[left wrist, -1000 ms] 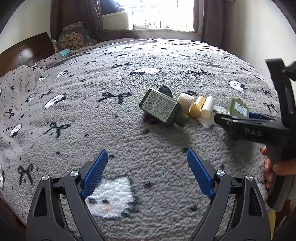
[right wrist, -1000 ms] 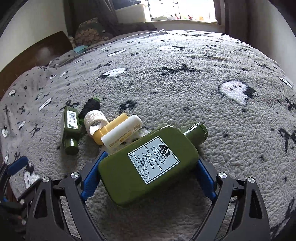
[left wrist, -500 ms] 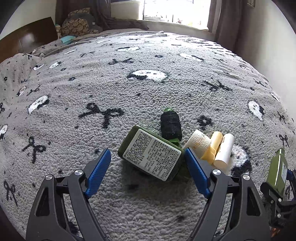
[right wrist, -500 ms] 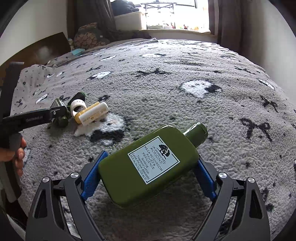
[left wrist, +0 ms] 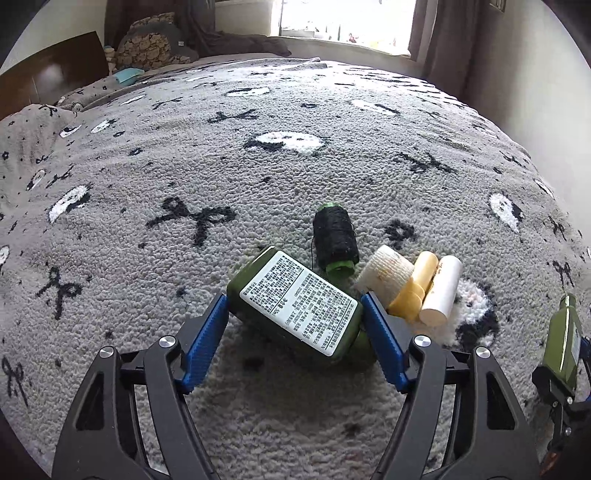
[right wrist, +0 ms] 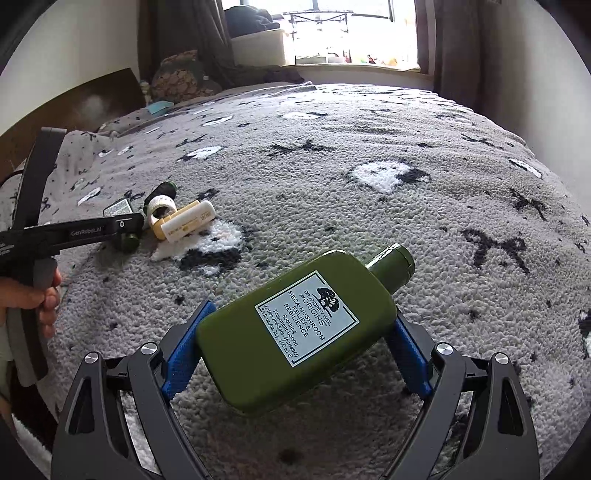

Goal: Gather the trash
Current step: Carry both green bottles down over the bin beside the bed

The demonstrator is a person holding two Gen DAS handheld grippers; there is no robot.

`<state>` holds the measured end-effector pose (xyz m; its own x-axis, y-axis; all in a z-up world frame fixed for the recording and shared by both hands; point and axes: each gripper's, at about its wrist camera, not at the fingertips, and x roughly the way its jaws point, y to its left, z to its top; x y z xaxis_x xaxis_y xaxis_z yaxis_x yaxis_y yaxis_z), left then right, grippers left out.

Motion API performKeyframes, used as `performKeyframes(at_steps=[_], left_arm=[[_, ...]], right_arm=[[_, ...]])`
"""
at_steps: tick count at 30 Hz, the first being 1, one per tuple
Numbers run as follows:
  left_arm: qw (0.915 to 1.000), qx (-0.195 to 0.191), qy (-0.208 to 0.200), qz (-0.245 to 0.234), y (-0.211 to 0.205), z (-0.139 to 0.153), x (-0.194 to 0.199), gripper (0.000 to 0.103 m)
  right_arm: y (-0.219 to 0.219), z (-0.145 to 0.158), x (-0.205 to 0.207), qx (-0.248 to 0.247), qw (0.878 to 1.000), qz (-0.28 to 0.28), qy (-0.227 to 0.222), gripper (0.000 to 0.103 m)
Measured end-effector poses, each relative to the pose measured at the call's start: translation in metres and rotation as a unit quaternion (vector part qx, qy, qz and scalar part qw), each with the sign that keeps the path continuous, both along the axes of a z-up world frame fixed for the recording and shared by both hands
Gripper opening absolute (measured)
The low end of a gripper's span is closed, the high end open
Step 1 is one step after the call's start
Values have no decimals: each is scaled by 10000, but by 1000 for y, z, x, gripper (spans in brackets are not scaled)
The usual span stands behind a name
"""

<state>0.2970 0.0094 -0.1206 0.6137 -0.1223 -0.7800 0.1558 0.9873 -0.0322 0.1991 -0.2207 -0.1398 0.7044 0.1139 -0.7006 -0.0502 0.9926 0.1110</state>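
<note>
My right gripper (right wrist: 295, 347) is shut on a large green Origins lotion bottle (right wrist: 291, 332) and holds it above the bed; that bottle also shows at the right edge of the left wrist view (left wrist: 563, 343). My left gripper (left wrist: 295, 332) has its blue pads against both sides of a second green bottle (left wrist: 299, 312) lying on the blanket. Beside it lie a black thread spool (left wrist: 334, 238), a white gauze roll (left wrist: 384, 273), a yellow tube (left wrist: 413, 288) and a white tube (left wrist: 441, 290).
The grey fleece blanket (left wrist: 184, 166) with black bows covers the whole bed. A dark wooden headboard (left wrist: 48, 85) and pillows (left wrist: 151, 44) are at the far left. A window (right wrist: 351, 29) and curtains are beyond the bed.
My left gripper has moved forward onto the second green bottle and closed around it. My right gripper has lifted its bottle back and to the right, away from the pile.
</note>
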Motion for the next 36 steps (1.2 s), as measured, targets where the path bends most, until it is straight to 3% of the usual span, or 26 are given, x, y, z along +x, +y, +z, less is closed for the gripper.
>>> performKeyframes(at_steps=[7,25,36], left_arm=[[9996,79,-138,-218,-1,10,-49,70],[9928,-106,-820,-871,-18,40,-221,70],[9926,-81,-643,-1030,-20,17,-298,70]], right_arm=[[1,20,-27,-192,9995,91,-245,89],[-6,49,-158,-484,9949,376,-797,89],[8,39,-213,-287,9936,810,-727,89]])
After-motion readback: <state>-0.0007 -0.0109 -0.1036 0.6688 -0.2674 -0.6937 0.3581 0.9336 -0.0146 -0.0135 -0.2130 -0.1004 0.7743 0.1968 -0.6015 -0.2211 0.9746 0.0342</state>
